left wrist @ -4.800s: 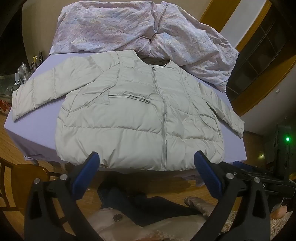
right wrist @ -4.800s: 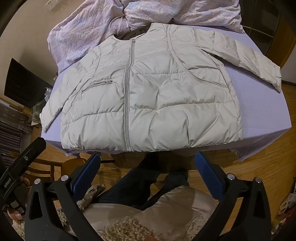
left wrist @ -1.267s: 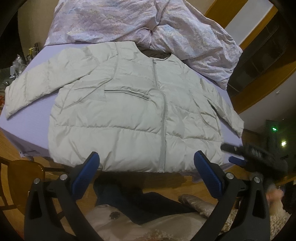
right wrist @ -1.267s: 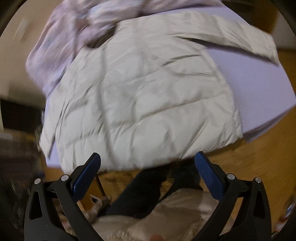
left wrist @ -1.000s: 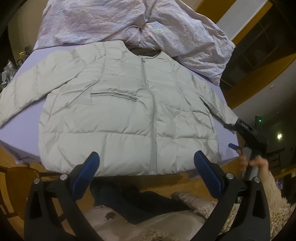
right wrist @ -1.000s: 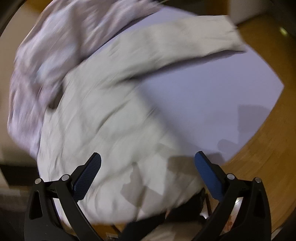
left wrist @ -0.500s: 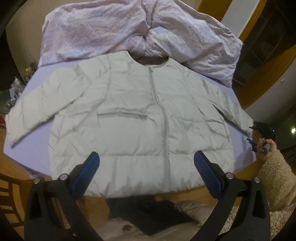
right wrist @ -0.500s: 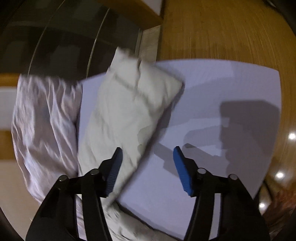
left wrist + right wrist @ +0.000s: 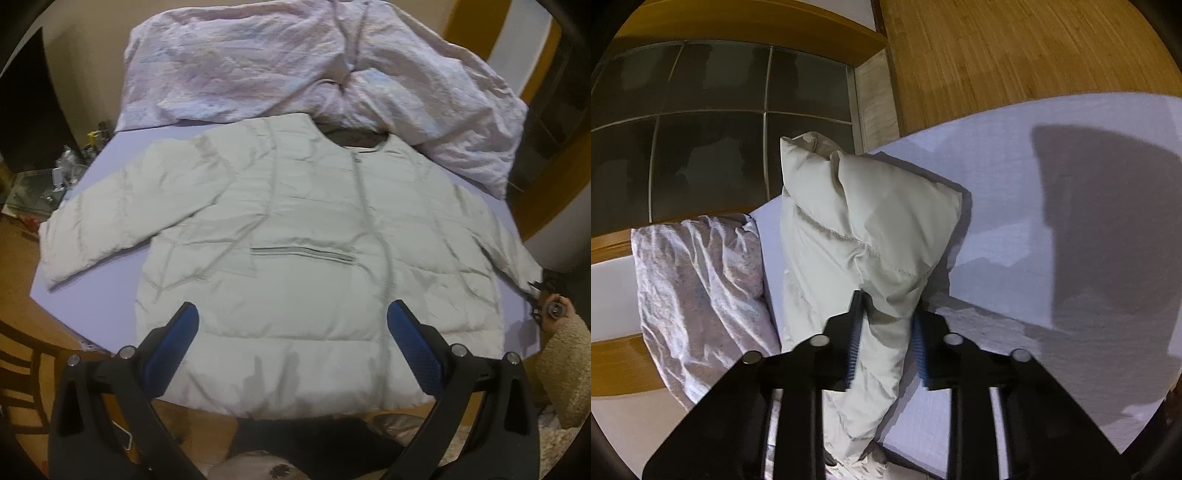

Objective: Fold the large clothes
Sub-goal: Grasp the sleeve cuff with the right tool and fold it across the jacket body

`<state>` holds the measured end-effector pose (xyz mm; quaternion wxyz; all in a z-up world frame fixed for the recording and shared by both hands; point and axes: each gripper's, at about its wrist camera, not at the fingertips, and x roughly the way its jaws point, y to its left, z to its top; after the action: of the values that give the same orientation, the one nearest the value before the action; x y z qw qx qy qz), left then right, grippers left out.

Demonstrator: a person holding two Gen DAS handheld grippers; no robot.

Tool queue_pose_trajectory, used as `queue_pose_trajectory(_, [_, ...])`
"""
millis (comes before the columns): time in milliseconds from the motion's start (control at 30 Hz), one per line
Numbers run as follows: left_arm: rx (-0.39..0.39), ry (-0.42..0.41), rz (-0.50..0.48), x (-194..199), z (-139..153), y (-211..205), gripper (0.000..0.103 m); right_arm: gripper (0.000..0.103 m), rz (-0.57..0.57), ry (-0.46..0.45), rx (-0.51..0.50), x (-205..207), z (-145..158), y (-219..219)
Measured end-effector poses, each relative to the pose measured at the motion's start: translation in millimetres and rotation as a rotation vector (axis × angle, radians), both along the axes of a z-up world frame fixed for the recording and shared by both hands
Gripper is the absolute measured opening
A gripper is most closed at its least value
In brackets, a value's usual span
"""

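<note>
Jacket [image 9: 303,251] lies flat, front up and zipped, on the lavender bed sheet [image 9: 92,284], collar toward the crumpled floral duvet [image 9: 295,62]. Compared with about a second ago, the right hand-held gripper [image 9: 886,332] has swung over to the jacket's right sleeve [image 9: 864,236] and its jaws have just been closing, now clamped on the cuff end. The left hand-held gripper [image 9: 291,339] hangs over the jacket's hem, jaws wide apart with nothing in them, a bit closer in than before
</note>
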<state>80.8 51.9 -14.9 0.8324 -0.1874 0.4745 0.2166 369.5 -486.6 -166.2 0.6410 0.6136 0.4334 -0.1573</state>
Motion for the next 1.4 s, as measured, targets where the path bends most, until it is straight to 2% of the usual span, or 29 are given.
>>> queue_pose_trajectory(100, [0.014, 0.009, 0.034, -2.5, -3.7, 13.8, 0.101, 0.008, 0.042, -0.044, -0.09, 14.0, 22.7, 8.2])
queue_pose_trajectory(200, [0.024, 0.001, 0.07, -6.7, -6.7, 30.3, 0.101, 0.007, 0.111, -0.127, -0.178, 34.3, 58.0, 22.4])
queue_pose_trajectory(367, [0.044, 0.017, 0.134, -8.8, -14.7, 60.2, 0.101, 0.006, 0.276, -0.274, -0.265, 73.0, 122.2, 75.8])
queue_pose_trajectory(533, [0.024, 0.005, 0.182, -12.5, -20.3, 88.7, 0.101, 0.006, 0.46, -0.394, -0.275, 101.7, 167.1, 157.5])
queue_pose_trajectory(667, [0.006, 0.008, 0.227, -16.2, -25.0, 113.0, 0.101, 0.006, 0.616, -0.433, -0.244, 114.2, 180.8, 230.1])
queue_pose_trajectory(833, [-0.044, -0.011, 0.288, -26.9, -32.4, 141.2, 0.101, 0.006, 0.812, -0.449, -0.179, 112.3, 177.1, 324.3])
queue_pose_trajectory(1000, [-0.1, -0.03, 0.364, -39.7, -44.0, 169.7, 0.101, 0.006, 1.032, -0.441, -0.141, 91.0, 158.9, 423.9])
queue_pose_trajectory(1133, [-0.133, -0.029, 0.408, -49.2, -53.6, 187.9, 0.101, 0.006, 1.169, -0.361, -0.153, 69.4, 127.5, 485.8])
queue_pose_trajectory(1233, [-0.15, -0.021, 0.433, -55.1, -60.0, 198.8, 0.101, 0.006, 1.225, -0.286, -0.197, 53.7, 98.5, 507.6])
queue_pose_trajectory(1400, [-0.183, -0.011, 0.467, -61.6, -70.3, 214.4, 0.101, 0.007, 1.338, -0.158, -0.351, 30.8, 57.4, 535.9])
